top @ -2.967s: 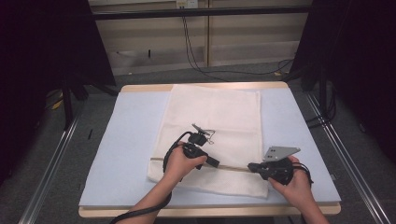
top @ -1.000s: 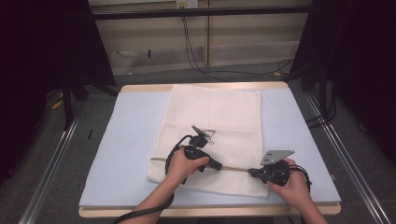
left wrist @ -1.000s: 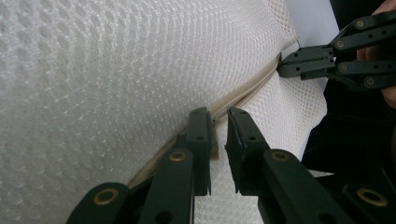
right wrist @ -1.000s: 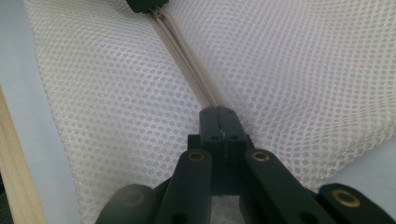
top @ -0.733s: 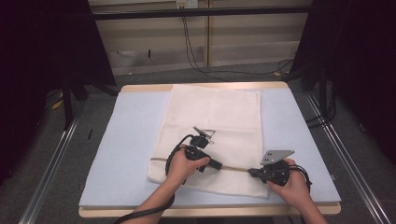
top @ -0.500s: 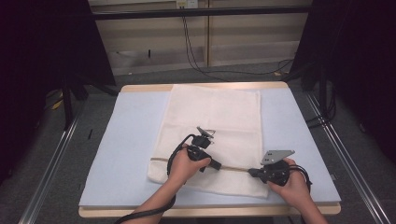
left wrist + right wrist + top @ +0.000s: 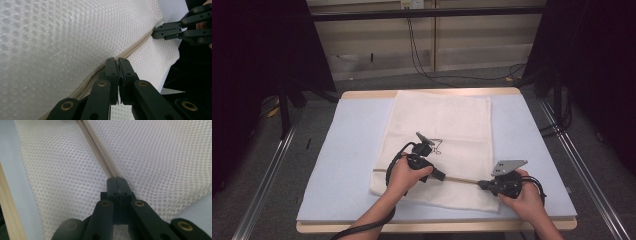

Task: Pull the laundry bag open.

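**Both grippers pinch the folded edge of the mesh cloth**

A cream mesh cloth (image 7: 442, 135) lies spread on the pale blue mat (image 7: 352, 150) that covers the desk (image 7: 362, 94), reaching from near the far edge toward the person. Close to the near end a thin tan seam (image 7: 462, 180) runs across it, and the cloth is raised a little along that line.

The left gripper (image 7: 441, 176) sits over the middle of the cloth's near part, its jaws pressed together on the seam. In the left gripper view the two black jaws (image 7: 118, 72) meet with no gap, the tan seam (image 7: 100, 72) caught between their tips, and its jaws have just been closing on it. The right gripper (image 7: 160, 32) shows farther along the same seam, at the cloth's corner.

The right gripper (image 7: 482, 184) lies at the cloth's near right edge, just beside the mat's bare strip. In the right gripper view its jaws (image 7: 117, 185) are fully together on the seam (image 7: 100, 152), which runs straight away from them across the mesh.
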Tool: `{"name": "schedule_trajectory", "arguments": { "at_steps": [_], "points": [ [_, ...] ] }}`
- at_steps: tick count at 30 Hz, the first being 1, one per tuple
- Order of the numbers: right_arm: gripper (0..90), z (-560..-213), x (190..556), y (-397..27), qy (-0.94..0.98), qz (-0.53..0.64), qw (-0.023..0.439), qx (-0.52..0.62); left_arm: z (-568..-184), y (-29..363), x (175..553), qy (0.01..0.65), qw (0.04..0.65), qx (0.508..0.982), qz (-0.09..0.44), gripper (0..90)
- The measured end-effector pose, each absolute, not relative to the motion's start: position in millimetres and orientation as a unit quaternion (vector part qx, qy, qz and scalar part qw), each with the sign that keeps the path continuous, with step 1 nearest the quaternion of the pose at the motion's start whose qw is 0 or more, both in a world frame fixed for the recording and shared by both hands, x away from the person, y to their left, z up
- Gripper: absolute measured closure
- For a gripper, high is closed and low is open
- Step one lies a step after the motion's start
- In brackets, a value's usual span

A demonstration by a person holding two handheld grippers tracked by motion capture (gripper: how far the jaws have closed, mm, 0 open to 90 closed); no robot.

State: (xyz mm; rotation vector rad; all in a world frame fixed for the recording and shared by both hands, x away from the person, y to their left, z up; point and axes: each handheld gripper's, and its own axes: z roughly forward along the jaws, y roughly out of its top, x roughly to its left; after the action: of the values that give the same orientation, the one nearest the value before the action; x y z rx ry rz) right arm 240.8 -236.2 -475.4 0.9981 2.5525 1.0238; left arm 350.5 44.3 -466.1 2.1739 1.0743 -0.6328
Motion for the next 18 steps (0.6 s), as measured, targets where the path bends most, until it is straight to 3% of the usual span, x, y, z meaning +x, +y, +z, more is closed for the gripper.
{"name": "schedule_trajectory", "arguments": {
  "at_steps": [10,13,18],
  "points": [
    [90.0,-476,241,-237,0.864,0.355,0.103,0.341,-459,52,352,0.414,0.309,0.824,-0.234,87.6],
    [90.0,-476,241,-237,0.865,0.355,0.100,0.341,-457,60,356,0.385,0.293,0.846,-0.223,87.6],
    [90.0,-476,241,-237,0.865,0.354,0.101,0.342,-457,60,354,0.415,0.310,0.824,-0.230,87.6]
  ]
}}
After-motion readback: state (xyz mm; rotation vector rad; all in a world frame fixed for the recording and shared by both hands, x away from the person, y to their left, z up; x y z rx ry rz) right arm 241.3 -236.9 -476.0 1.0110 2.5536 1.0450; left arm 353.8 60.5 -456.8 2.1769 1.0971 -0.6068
